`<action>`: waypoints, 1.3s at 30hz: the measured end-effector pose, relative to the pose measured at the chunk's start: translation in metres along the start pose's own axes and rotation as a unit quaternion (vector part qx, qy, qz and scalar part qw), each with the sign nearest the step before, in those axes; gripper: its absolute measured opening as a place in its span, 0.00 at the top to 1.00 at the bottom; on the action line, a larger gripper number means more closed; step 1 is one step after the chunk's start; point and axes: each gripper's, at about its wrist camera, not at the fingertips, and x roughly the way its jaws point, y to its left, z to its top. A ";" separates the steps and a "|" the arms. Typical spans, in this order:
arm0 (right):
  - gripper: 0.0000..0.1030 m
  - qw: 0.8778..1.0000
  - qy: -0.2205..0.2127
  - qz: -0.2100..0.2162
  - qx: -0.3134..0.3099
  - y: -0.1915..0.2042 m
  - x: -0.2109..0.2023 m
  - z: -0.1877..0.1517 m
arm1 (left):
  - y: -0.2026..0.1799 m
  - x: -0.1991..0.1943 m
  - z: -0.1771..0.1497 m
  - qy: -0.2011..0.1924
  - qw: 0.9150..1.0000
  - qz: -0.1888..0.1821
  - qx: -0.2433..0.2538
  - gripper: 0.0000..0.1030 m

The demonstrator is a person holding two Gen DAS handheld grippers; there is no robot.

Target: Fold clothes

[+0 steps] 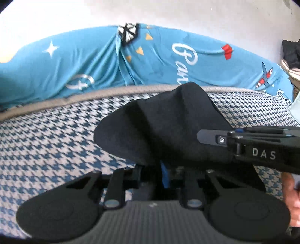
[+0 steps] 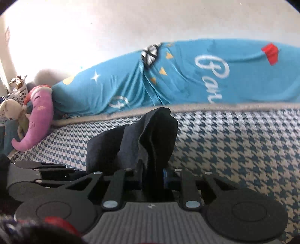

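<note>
both wrist cameras sit low, close over the houndstooth mattress [image 1: 46, 142], looking forward along their fingers toward the blue sheet [image 1: 93, 62] and white wall [image 1: 150, 13]. both views share these and the black cloth [image 2: 157, 131]; the right view also takes in the pink toy [image 2: 40, 112].

Bedroom (bed [image 1: 56, 135], plush toys [image 2: 37, 112])

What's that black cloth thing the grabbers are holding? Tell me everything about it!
The black cloth looks soft, matte and plain, with no print showing. It is bunched into loose folds and stands up in a crumpled peak above the houndstooth mattress. Both the left gripper and the right gripper are shut on it, side by side, so it is pinched at its lower part. What garment it is cannot be told.
</note>
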 end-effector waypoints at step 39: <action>0.81 0.989 -0.018 0.136 -0.055 0.136 -0.001 -0.008 | 0.087 -0.135 -0.024 -0.021 0.978 0.172 -0.118 0.84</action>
